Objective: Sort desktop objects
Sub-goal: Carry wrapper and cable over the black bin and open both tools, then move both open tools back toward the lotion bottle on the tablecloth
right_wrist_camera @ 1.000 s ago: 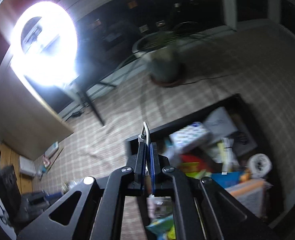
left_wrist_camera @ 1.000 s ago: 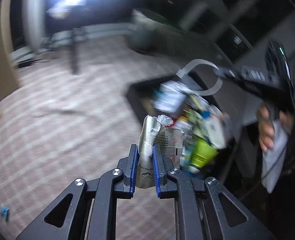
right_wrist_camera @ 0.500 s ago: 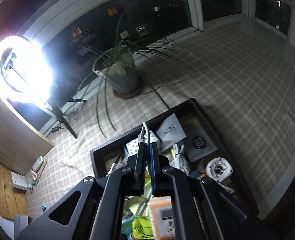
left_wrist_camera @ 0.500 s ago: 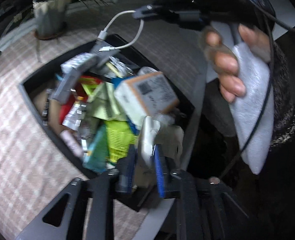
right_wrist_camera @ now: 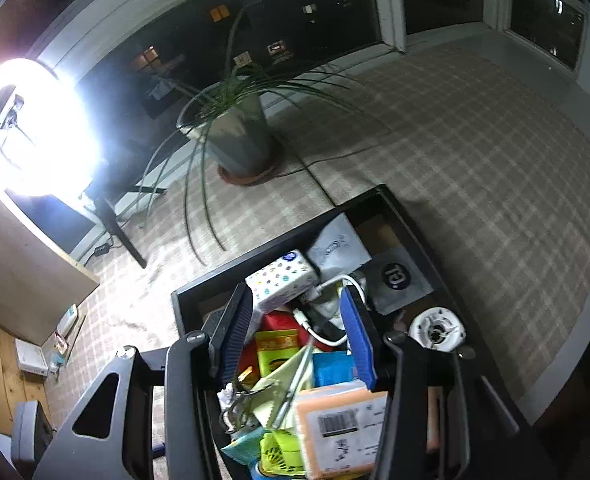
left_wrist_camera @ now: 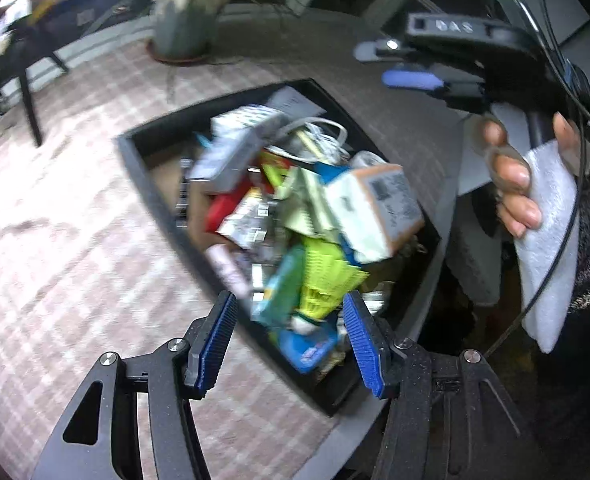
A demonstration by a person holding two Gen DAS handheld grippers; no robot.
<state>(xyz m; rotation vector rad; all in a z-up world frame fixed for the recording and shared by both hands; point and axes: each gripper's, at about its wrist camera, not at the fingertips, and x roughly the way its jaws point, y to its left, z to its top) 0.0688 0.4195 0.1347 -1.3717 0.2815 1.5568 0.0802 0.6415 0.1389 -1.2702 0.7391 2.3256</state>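
Right wrist view looks down on a black rectangular tray (right_wrist_camera: 279, 248) at the near edge of the checked-cloth desk (right_wrist_camera: 475, 168), heaped with small goods. The right gripper (right_wrist_camera: 297, 332) hangs over the heap, jaws apart and empty. Between them lies a thin white charging cable (right_wrist_camera: 327, 338): light and limp, likely to slither, so best pinched at its stiff plug end. Nearer sits an orange-and-white barcoded carton (right_wrist_camera: 343, 428), probably light and rigid; its flat opposite faces suit a squeeze. Left wrist view shows the left gripper (left_wrist_camera: 291, 336) over the tray's near corner, jaws wide and empty above a lime-green packet (left_wrist_camera: 327, 276).
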